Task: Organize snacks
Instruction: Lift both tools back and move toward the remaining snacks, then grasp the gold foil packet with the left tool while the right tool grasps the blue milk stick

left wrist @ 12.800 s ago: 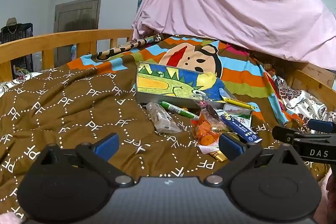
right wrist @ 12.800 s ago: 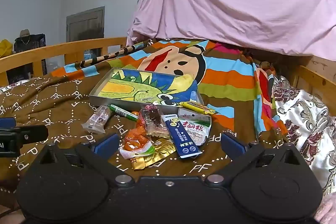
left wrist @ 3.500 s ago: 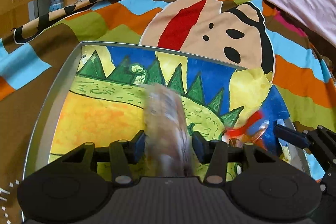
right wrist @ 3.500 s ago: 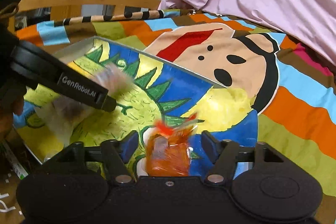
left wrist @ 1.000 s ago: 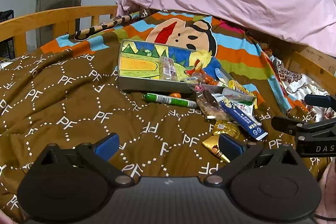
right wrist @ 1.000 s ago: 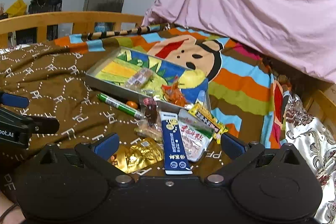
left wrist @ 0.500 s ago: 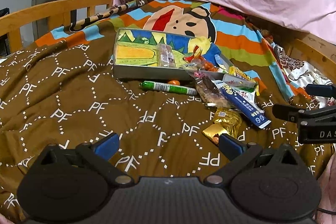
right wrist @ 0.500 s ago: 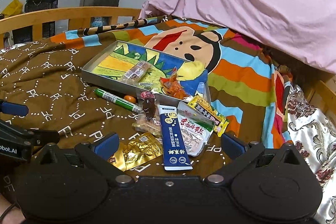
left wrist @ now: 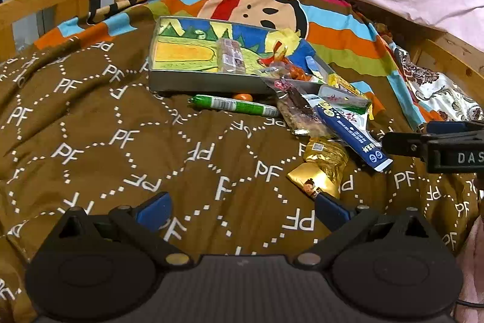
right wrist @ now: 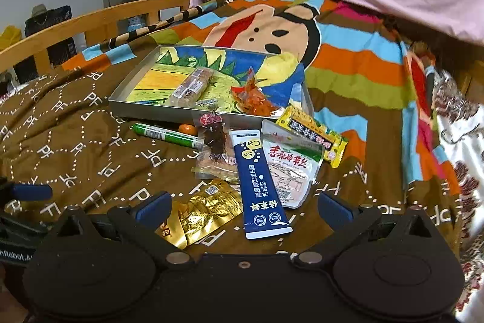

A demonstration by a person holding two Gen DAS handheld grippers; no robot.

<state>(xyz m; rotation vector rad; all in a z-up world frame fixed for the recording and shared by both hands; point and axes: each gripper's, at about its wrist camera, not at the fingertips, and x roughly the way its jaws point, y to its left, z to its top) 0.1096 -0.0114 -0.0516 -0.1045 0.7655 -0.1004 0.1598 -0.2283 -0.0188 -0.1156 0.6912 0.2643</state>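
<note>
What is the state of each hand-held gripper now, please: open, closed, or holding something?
Left hand-held gripper: open, holding nothing.
Right hand-held gripper: open, holding nothing.

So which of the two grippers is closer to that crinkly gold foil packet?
Right. The right gripper hangs just above the gold foil packet, its left finger almost over it. The left gripper hangs off to the packet's left.

Both grippers, the left gripper (left wrist: 242,209) and the right gripper (right wrist: 243,209), are matte black plastic with round hubs, silver screws and blue finger pads (left wrist: 153,210). One side arm carries white "DAS" lettering, the other "nRobot.A".
</note>
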